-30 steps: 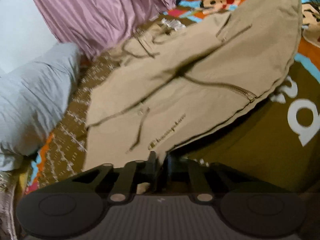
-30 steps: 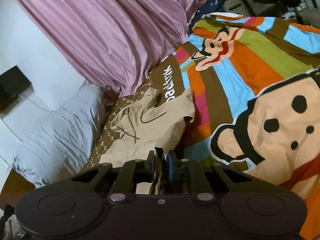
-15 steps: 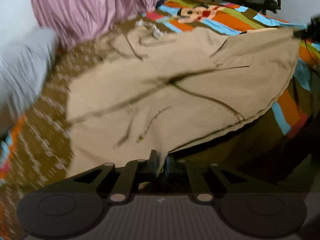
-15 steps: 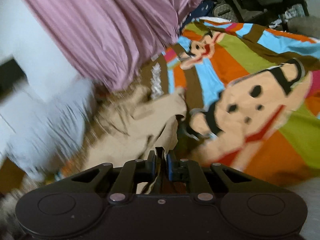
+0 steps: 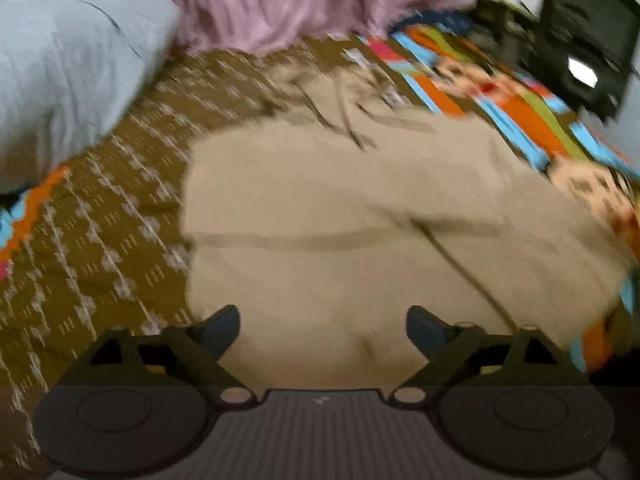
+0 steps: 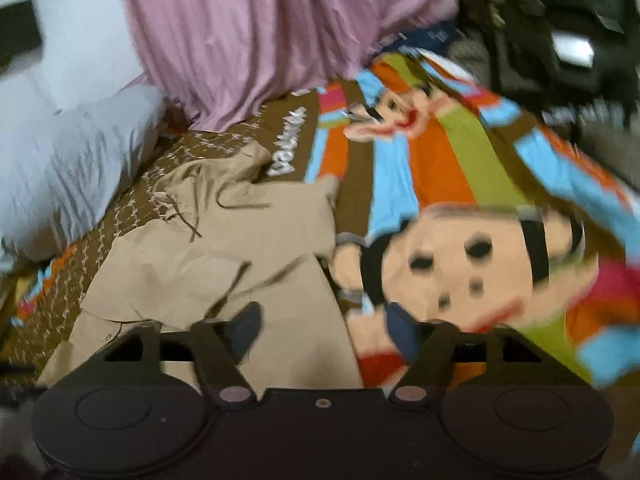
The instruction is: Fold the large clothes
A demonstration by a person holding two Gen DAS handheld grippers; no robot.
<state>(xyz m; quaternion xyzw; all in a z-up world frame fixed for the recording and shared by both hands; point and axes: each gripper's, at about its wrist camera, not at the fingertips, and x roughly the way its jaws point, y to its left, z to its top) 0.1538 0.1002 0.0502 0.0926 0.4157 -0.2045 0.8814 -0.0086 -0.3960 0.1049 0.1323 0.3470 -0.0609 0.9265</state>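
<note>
left gripper: jaws opening, standing wide, nothing pinched; tan cloth lies under the gap, not gripped
right gripper: jaws opening, wide too; fabric edge sits below the gap, pads off it
jacket: tan, large, spread on the bedspread; left wrist view shows a broad, fairly flat panel with a dark seam line across it; cords loose near the far end
jacket far end: bunched and wrinkled toward the pillow and curtain, seen in right wrist view
risk 1: just-let-go layer may slide or spring back, soft cloth with nothing pinning it
risk 2: bunched far end likely makes the next fold lumpy and crooked unless smoothed
risk 3: loose cords could snag a finger on the regrasp
risk 4: both views blurred, so edge position is uncertain; a regrasp may catch one layer or the bedspread
</note>
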